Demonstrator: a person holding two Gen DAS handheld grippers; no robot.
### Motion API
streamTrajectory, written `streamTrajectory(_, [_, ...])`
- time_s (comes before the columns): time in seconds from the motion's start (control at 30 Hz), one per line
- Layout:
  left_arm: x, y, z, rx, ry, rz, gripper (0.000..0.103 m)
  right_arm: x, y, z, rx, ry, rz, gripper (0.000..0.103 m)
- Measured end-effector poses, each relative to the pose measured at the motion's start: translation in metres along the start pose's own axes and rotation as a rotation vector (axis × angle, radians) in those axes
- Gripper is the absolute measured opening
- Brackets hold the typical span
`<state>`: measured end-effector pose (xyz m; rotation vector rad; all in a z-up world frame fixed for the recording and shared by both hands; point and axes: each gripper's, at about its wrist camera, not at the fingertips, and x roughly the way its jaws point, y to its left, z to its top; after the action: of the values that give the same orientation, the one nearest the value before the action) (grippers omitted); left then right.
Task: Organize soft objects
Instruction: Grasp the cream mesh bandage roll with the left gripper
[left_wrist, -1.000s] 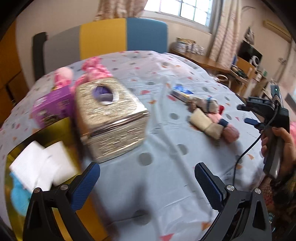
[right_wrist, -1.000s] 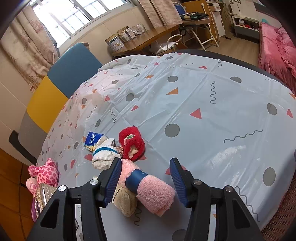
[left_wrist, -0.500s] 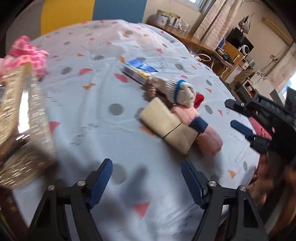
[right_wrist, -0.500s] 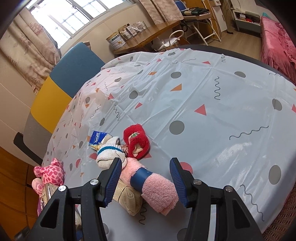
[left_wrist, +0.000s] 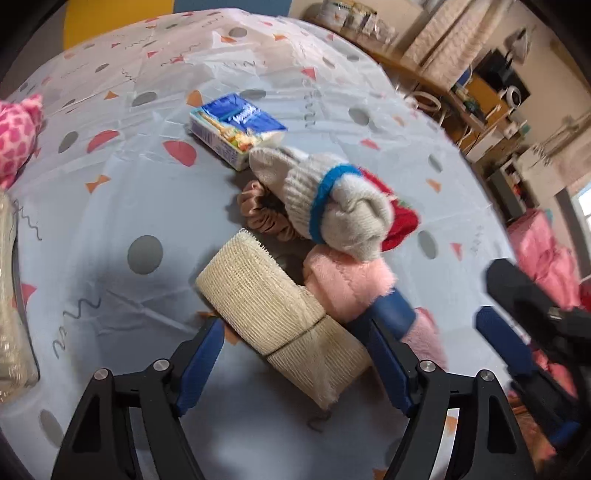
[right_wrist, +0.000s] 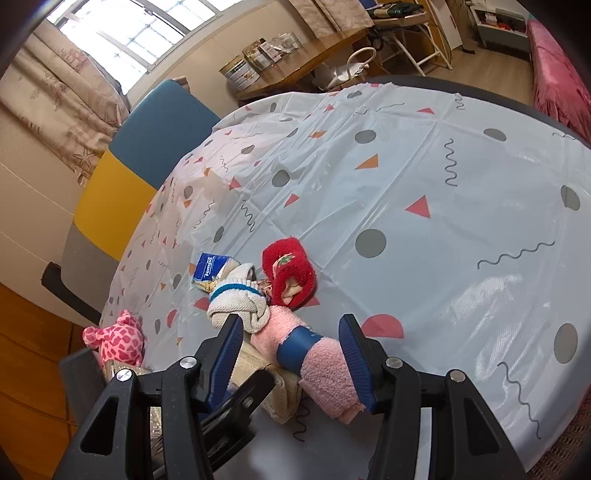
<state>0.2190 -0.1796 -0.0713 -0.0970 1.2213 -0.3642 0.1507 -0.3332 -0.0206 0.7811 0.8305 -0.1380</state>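
Observation:
A pile of soft things lies on the patterned tablecloth (left_wrist: 147, 206). It holds a beige rolled cloth (left_wrist: 266, 299), a pink towel roll with a blue band (left_wrist: 347, 280), a grey knit sock with a blue stripe (left_wrist: 325, 199), a red plush slipper (left_wrist: 399, 218) and a brown scrunchie (left_wrist: 258, 214). My left gripper (left_wrist: 291, 332) straddles the beige roll; its jaws are opening slightly and the pads do not press it. My right gripper (right_wrist: 290, 332) hovers open over the pink towel roll (right_wrist: 325, 369), without touching it.
A blue tissue pack (left_wrist: 236, 125) lies behind the pile. A pink spotted plush toy (right_wrist: 118, 339) and a glittery gold tissue box (left_wrist: 11, 295) are at the left. A yellow and blue chair (right_wrist: 147, 147) stands behind the table; the table edge (right_wrist: 576, 424) is near right.
My left gripper swung right from the gold tissue box and dropped over the pile, its jaws narrowing around the beige roll. The right gripper stayed put.

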Motion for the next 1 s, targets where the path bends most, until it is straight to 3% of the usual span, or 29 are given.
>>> streamTrajectory(0.27, [-0.004, 0.019, -0.024, 0.163, -0.005, 0.054, 0.076, 0.003, -0.005, -0.001, 0.036, 0.028, 0.024, 0.055])
streamTrajectory(0.47, [-0.016, 0.047, -0.027, 0.149, 0.001, 0.054, 0.075, 0.001, -0.004, -0.002, 0.030, 0.024, 0.018, 0.055])
streamTrajectory(0.77, [-0.014, 0.019, -0.022, 0.297, -0.035, 0.120, 0.075, 0.005, -0.004, -0.002, 0.024, 0.037, -0.008, 0.055])
streamTrajectory(1.0, [0.005, 0.021, -0.014, 0.292, -0.035, 0.154, 0.071, 0.007, -0.004, -0.002, 0.023, 0.042, -0.009, 0.055])
